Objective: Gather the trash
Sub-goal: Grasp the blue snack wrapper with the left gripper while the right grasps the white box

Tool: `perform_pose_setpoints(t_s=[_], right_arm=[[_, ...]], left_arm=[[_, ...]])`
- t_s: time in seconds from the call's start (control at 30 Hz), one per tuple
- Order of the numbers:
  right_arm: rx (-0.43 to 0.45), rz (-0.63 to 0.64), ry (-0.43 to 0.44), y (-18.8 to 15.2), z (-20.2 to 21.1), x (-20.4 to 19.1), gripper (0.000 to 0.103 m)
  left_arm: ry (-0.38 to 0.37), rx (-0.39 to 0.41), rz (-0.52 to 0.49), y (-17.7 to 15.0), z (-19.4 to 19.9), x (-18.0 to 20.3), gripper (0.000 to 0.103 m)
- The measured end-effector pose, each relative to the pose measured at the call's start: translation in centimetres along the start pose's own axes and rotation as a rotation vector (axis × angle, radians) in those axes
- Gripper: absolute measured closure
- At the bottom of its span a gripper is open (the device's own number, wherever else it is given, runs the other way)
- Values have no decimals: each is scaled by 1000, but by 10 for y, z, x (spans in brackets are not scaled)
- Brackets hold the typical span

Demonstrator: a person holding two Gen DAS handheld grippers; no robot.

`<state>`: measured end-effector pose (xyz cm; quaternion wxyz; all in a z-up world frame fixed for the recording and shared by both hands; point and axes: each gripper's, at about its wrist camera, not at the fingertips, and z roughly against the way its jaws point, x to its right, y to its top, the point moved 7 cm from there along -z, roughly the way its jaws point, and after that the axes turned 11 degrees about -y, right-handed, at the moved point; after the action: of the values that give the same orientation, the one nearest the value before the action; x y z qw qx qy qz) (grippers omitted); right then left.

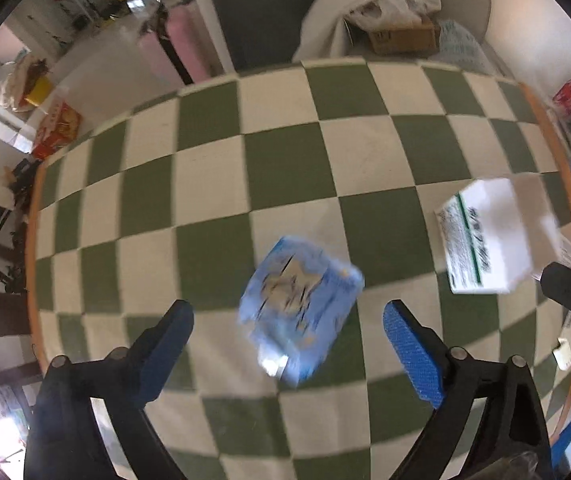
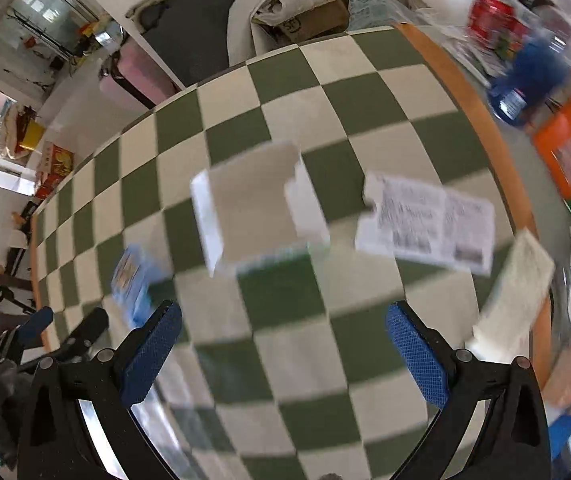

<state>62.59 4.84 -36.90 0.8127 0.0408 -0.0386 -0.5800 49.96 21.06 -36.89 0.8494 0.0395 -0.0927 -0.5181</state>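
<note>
**Two open grippers over a checkered bench**

The left gripper (image 1: 287, 326) points down with jaws apart, a blurred blue packet (image 1: 299, 312) lying below the gap, untouched. A white carton (image 2: 253, 216) sits toward the bench's (image 1: 365, 152) orange right edge (image 2: 481, 120), a printed paper sheet (image 2: 429, 224) beside it. The right gripper (image 2: 283, 332) hangs empty, jaws apart, over bare green-and-cream squares. Far checks lie open.
</note>
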Motion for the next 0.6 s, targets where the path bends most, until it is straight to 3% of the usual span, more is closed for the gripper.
perform_pose_setpoints(t_s=[0.07, 0.13, 0.17, 0.27, 0.3, 0.43, 0.6], right_arm=[[-21, 15, -4, 14, -16, -6, 0], [-39, 28, -8, 22, -29, -12, 0], [-46, 35, -7, 26, -35, -15, 0], [-73, 49, 35, 34, -52, -27, 0], [-80, 53, 46, 35, -54, -31, 0], [-69, 89, 10, 37, -58, -42, 0], [-79, 92, 24, 33, -59, -48, 0]], left_arm=[[-7, -44, -4, 4, -20, 0, 18], [-13, -86, 7, 3, -37, -3, 40], [-22, -98, 20, 1, -42, -5, 45], [-55, -79, 56, -3, -41, -8, 68], [-65, -76, 65, -5, -38, -7, 82], [-44, -49, 97, -10, -26, -13, 84], [-20, -8, 144, -15, -6, -24, 91]])
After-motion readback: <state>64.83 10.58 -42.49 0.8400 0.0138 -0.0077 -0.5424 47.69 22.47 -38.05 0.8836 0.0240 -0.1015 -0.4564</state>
